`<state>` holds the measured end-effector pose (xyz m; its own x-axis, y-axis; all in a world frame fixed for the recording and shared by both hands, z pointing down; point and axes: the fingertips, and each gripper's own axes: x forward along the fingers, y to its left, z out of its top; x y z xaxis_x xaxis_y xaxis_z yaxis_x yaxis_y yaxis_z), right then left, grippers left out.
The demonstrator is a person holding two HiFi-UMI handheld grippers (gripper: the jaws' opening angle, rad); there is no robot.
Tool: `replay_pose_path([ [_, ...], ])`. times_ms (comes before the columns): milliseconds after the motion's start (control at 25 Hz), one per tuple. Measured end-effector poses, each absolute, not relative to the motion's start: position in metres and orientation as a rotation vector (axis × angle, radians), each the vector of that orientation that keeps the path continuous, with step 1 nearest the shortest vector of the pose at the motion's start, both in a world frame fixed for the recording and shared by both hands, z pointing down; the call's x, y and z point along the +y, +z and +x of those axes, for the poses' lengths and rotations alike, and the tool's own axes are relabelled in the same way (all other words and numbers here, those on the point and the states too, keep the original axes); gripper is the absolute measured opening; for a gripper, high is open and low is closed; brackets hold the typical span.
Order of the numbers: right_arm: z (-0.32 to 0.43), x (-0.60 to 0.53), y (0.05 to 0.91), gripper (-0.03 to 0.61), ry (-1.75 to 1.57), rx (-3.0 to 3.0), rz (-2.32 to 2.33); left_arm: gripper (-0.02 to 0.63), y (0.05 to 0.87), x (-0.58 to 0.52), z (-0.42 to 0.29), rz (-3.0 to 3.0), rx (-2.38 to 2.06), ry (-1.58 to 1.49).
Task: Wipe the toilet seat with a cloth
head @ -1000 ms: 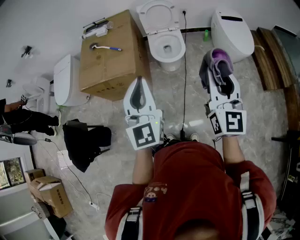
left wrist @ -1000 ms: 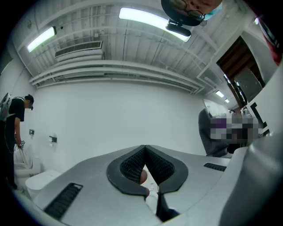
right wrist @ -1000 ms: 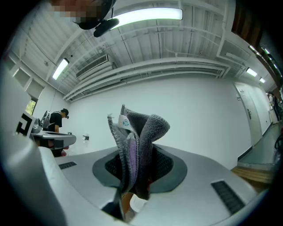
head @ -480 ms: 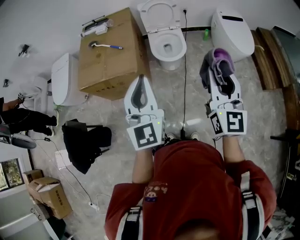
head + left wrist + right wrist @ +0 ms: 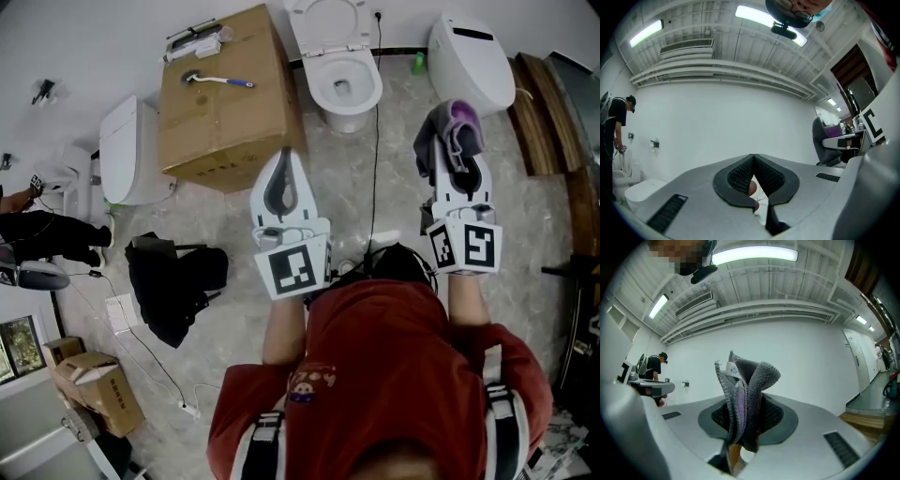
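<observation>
Now the grey-and-purple cloth (image 5: 450, 133) is being carried in the right gripper (image 5: 454, 131), out over the marble floor (image 5: 394, 187) and well short of the toilet (image 5: 349, 117). From the right gripper view the cloth (image 5: 746, 390) is being clamped between the fingers (image 5: 771, 416), bunched and standing up out of them with a small label showing near its top. The right gripper (image 5: 745, 416) is being held roughly level, pointed at the white wall.

Over on the other side, the left gripper (image 5: 282, 155) is being held alongside, its tip aimed toward the cardboard box (image 5: 225, 103). In the left gripper view the fingers (image 5: 736, 176) are being kept pressed together at the tip, with nothing between them; the left gripper (image 5: 753, 158) is empty.

Ahead, the toilet is being shown with its lid raised against the wall and the toilet seat (image 5: 317, 84) down on the bowl, apart from both grippers. A blue-handled toilet brush (image 5: 217, 81) is lying on top of the cardboard box, just left of the toilet. A black cable (image 5: 376, 150) is running along the floor between the two grippers.
</observation>
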<state>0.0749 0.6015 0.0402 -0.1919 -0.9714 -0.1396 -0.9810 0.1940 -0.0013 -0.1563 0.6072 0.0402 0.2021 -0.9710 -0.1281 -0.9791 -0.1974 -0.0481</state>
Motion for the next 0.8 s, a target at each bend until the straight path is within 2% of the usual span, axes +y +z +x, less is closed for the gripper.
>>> replay_pose_path([
  [360,0.082,0.554,0.058,0.103,0.096,2.358,-1.915,0.014,0.051,0.561,-0.152,-2.336,1.913,0.069],
  [800,0.174,0.414,0.049,0.103,-0.024,2.338,-1.7,0.014,0.029,0.42,-0.055,-2.255,1.868,0.062],
])
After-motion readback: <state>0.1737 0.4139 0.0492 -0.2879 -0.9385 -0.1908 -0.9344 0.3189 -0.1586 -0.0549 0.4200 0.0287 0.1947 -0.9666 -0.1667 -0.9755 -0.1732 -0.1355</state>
